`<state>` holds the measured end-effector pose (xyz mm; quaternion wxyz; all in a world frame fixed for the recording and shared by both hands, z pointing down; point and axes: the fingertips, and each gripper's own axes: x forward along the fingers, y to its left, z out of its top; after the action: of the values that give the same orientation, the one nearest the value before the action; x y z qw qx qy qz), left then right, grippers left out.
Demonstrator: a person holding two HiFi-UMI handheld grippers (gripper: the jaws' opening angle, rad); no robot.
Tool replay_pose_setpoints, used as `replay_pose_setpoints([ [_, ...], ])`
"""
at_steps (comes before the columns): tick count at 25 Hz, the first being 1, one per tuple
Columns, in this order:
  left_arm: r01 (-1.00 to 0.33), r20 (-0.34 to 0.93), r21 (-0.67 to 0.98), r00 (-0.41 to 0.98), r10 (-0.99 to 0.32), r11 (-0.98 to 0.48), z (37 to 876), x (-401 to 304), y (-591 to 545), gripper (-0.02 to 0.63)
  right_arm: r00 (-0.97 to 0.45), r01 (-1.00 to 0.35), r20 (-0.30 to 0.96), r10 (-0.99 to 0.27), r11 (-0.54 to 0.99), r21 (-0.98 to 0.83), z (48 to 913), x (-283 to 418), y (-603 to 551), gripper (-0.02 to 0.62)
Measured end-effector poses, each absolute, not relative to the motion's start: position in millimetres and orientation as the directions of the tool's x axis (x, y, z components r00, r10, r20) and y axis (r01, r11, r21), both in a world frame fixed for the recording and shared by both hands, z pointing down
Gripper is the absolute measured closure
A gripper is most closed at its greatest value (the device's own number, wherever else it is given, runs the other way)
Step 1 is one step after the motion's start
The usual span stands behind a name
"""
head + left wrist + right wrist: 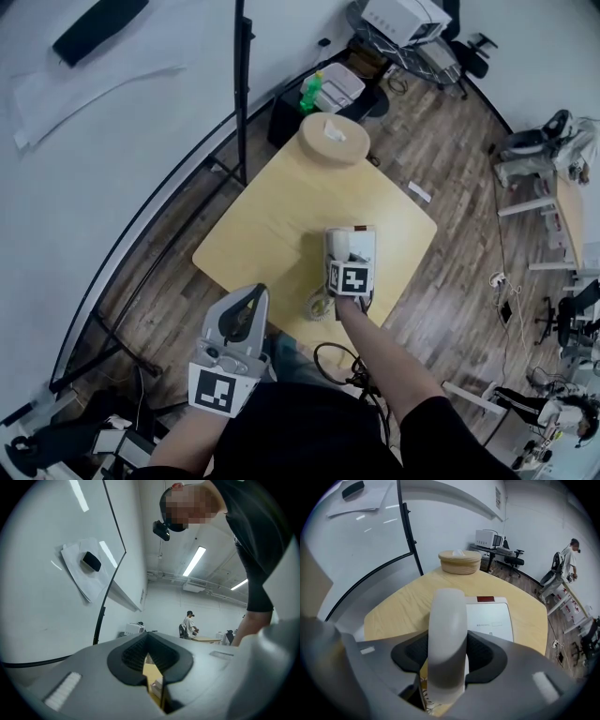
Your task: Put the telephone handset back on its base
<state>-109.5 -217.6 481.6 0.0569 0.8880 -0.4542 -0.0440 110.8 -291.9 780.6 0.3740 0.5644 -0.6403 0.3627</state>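
The white telephone base (pixel 363 242) lies on the light wooden table (pixel 272 225), near its front edge. My right gripper (pixel 339 255) is shut on the white handset (pixel 335 244), which hangs over the base's left side. In the right gripper view the handset (pixel 447 639) stands clamped between the jaws of the right gripper (pixel 447 660), and the base (pixel 490 618) lies just beyond it, with a red patch at its far end. The coiled cord (pixel 319 305) hangs below the handset. My left gripper (pixel 253 298) is off the table, by the person's body, shut and empty (pixel 152 670).
A round wooden tissue box (pixel 333 139) sits at the table's far end (pixel 460 560). A black stand pole (pixel 242 84) rises by the white wall at left. A green bottle (pixel 311 91) and a clear bin (pixel 341 84) stand behind the table. Cables (pixel 342 361) lie on the floor.
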Motion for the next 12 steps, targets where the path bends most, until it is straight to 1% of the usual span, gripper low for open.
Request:
replay_pose_setpoints([
  [4, -0.803, -0.023, 0.147, 0.581, -0.813, -0.578, 483.9, -112.7, -216.9, 0.606, -0.062, -0.996, 0.898, -0.436, 0.083, -0.029, 785.7, 112.1, -292.3, 0.364],
  [12, -0.799, -0.021, 0.156, 0.586, -0.810, -0.581, 487.5, -112.6, -215.7, 0.606, -0.058, -0.993, 0.912, -0.406, 0.122, -0.009, 794.8, 106.7, -295.2, 0.359],
])
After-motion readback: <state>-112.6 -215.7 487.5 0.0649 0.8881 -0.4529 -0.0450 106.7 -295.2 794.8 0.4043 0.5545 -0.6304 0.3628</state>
